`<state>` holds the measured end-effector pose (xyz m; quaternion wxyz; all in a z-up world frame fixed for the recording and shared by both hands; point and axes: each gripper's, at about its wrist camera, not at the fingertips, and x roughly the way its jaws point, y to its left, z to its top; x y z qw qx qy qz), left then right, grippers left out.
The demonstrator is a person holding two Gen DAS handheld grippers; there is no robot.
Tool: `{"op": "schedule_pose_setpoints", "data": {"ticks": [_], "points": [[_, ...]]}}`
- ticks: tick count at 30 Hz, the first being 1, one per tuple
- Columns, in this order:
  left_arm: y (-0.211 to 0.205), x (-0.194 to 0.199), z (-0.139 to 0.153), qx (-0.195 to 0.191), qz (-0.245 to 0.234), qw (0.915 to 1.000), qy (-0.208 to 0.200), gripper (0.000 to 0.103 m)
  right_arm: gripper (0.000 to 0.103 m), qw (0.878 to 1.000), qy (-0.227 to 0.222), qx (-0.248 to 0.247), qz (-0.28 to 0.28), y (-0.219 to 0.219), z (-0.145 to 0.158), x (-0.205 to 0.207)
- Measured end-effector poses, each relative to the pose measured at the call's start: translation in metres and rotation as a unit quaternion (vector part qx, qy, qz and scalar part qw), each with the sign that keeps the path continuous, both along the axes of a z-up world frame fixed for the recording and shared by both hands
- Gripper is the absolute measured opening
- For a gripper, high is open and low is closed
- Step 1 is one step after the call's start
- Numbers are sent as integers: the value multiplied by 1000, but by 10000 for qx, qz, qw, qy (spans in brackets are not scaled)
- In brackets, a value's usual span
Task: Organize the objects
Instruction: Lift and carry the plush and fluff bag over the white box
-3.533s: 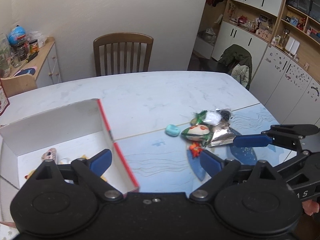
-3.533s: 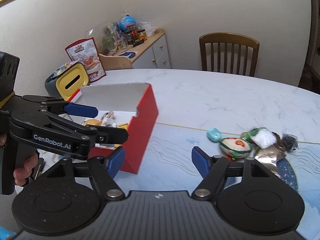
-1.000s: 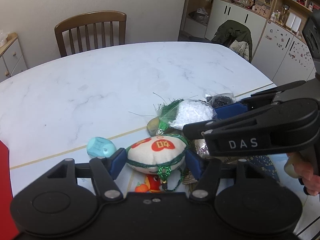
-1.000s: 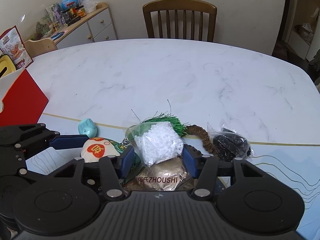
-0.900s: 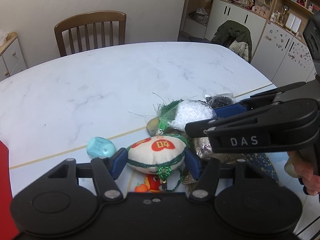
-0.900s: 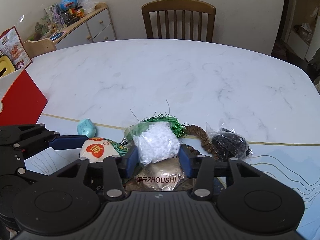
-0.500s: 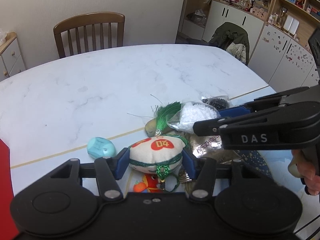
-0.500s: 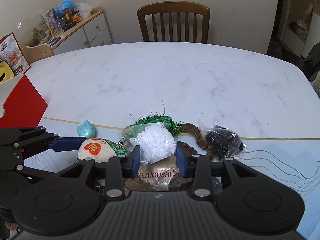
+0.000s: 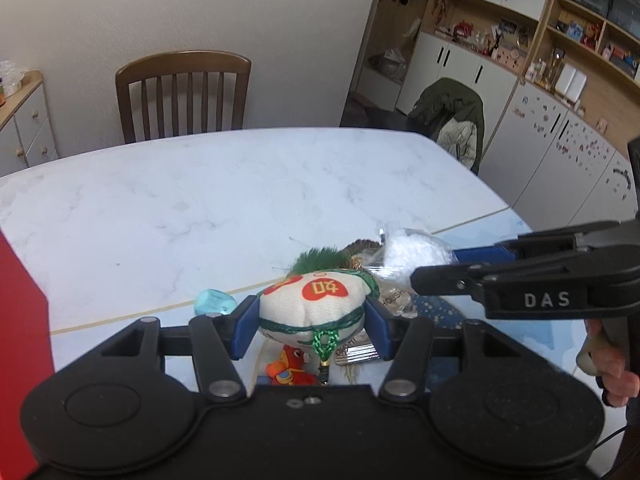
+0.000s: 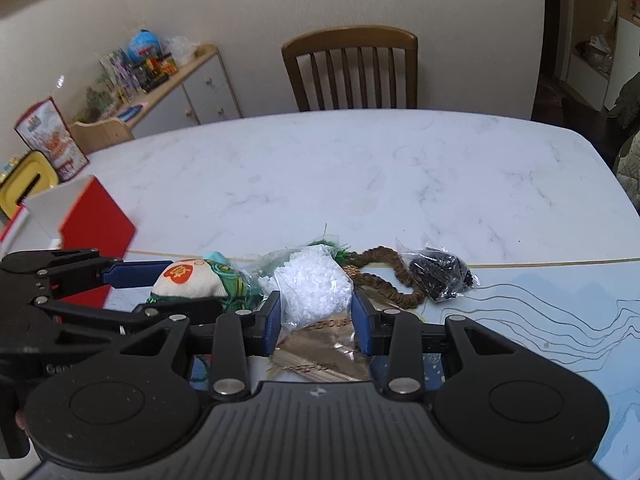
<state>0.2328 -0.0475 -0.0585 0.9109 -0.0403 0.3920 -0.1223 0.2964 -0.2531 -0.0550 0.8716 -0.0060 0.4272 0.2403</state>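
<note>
- Left gripper [image 9: 312, 327] clamped the stuffed cloth pouch [image 9: 314, 304] between its pads, just above the table [image 9: 200, 200];
- Right gripper [image 10: 316, 316] pinched the bag of white beads [image 10: 314, 286]; red box [image 10: 96, 224] sat far left.

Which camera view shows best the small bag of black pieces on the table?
The right wrist view shows it best: the bag of black pieces lies in full sight on the table, beside the brown braided cord. In the left wrist view I cannot find it; the right gripper and its white bag probably hide it.

Soft, even indoor light; fisheye bending at the edges (dark corners), slight blur throughout.
</note>
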Motion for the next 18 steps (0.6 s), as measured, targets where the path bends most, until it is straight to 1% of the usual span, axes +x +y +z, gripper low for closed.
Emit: {"op": "schedule_pose_setpoints", "data": {"ticks": [7, 18], "points": [[17, -16, 27, -176, 130, 9997, -121, 55, 36, 9998, -113, 124, 65, 3, 24, -23], [54, -47, 65, -299, 188, 9988, -338, 55, 36, 9993, -228, 130, 272, 22, 46, -53]]}}
